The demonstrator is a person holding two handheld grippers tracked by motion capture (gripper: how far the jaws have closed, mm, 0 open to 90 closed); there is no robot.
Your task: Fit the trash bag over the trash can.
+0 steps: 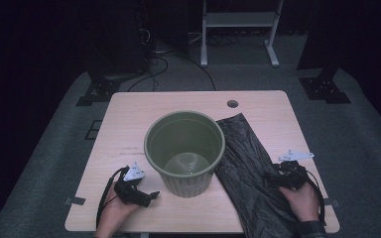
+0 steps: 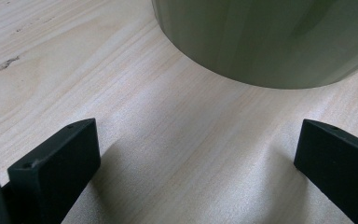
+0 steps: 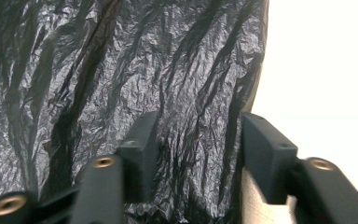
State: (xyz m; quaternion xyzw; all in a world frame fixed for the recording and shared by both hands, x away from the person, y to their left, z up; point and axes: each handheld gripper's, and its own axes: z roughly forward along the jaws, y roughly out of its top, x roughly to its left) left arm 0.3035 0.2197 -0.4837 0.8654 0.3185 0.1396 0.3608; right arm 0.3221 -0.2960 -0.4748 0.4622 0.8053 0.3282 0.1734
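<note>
Now | black bin bag (image 1: 250, 168): thin, limp, slippery (pinch its edge) | green bin (image 1: 184, 151): stiff, light | left gripper (image 2: 198, 154) jaws wide apart | right gripper (image 3: 198, 147) jaws apart over bag edge

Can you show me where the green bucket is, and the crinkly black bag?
green bucket (image 1: 184, 153): high view, on its inside wall, mid-table.
black bag (image 1: 245, 163): high view, on the flat crinkled plastic right of the bucket.
</note>
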